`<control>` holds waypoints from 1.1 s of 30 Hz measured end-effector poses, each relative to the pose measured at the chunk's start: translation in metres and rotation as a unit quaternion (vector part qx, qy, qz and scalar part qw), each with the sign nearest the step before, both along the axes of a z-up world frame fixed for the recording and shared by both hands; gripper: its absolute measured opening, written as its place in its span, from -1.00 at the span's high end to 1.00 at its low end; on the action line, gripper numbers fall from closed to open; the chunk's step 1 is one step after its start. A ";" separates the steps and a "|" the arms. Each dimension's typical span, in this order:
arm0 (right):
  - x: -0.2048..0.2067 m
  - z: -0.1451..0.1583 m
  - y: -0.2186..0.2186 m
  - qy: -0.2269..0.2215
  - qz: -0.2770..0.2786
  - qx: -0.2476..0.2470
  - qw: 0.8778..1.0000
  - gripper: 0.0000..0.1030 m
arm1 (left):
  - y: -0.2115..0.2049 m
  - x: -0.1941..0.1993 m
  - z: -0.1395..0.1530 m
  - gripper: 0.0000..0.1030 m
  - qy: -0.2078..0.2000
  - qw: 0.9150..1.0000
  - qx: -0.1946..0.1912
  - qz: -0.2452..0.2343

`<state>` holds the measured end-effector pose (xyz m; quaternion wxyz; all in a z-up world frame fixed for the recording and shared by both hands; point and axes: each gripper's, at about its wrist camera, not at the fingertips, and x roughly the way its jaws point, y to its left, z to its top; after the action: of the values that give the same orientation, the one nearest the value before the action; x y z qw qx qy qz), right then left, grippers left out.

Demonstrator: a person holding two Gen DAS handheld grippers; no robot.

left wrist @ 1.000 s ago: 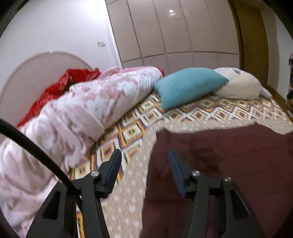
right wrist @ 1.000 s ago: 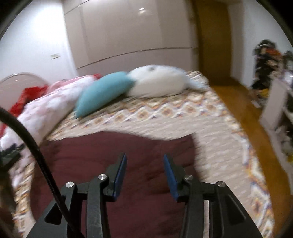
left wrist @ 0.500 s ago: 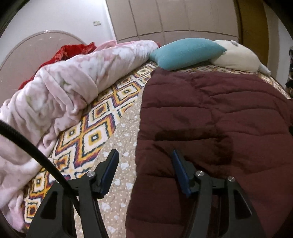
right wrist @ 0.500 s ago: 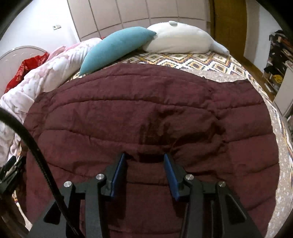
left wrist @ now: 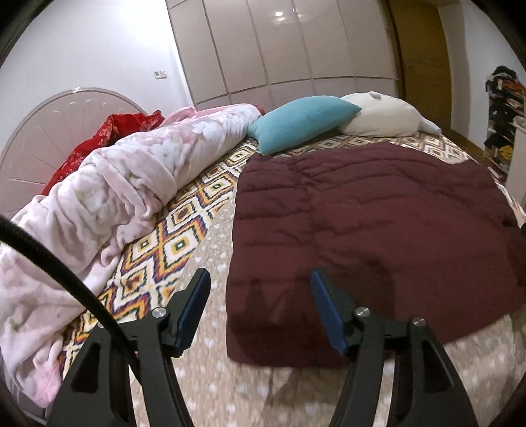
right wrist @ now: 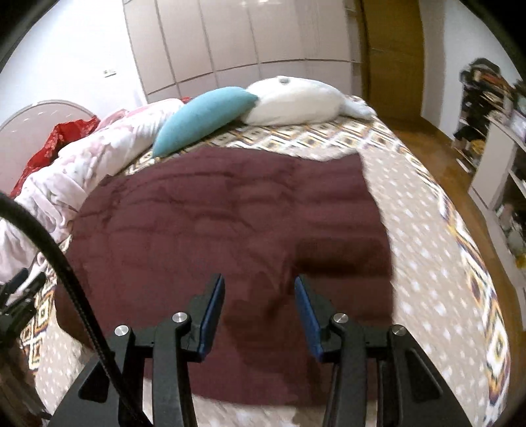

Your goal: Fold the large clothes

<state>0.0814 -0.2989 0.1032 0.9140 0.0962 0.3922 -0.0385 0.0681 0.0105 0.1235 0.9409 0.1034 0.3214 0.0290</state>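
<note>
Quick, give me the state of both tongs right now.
Left tongs: open, holding nothing, above the near left corner of the maroon quilted garment.
Right tongs: open, holding nothing, over the same garment.

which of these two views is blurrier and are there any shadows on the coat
Right wrist view: blurrier, the maroon coat and bedspread smeared. Left wrist view: sharper, gripper shadows on the coat's near edge, ceiling light glare on the wardrobe.
</note>
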 end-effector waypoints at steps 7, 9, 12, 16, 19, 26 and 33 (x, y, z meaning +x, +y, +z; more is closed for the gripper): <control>-0.050 -0.034 -0.026 0.030 -0.039 0.031 0.998 0.05 | -0.005 -0.052 -0.001 -0.23 0.011 1.000 -0.014 -0.014; -0.063 -0.036 -0.028 0.030 -0.045 0.037 0.998 0.05 | -0.005 -0.063 -0.001 -0.23 0.010 1.000 -0.018 -0.015; -0.076 -0.035 -0.028 0.027 -0.045 0.040 0.998 0.05 | -0.005 -0.078 -0.002 -0.30 0.010 1.000 -0.021 -0.013; -0.091 -0.031 -0.017 0.024 -0.039 0.035 0.998 0.05 | -0.005 -0.093 -0.001 -0.30 0.005 1.000 -0.015 -0.008; -0.100 -0.027 -0.008 0.021 -0.032 0.038 0.999 0.04 | -0.005 -0.108 0.000 -0.31 0.002 1.000 -0.019 -0.011; -0.122 -0.018 0.015 0.010 -0.014 0.025 1.000 -0.01 | -0.004 -0.132 0.007 -0.31 -0.002 0.999 -0.028 -0.018; -0.138 -0.011 0.021 0.006 -0.011 0.020 1.000 -0.04 | -0.001 -0.148 0.016 -0.32 -0.005 0.999 -0.039 -0.024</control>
<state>-0.0562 -0.2778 0.0919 0.9089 0.1186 0.3977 -0.0407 -0.0803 0.0094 0.1390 0.9463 0.0746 0.3147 -0.0056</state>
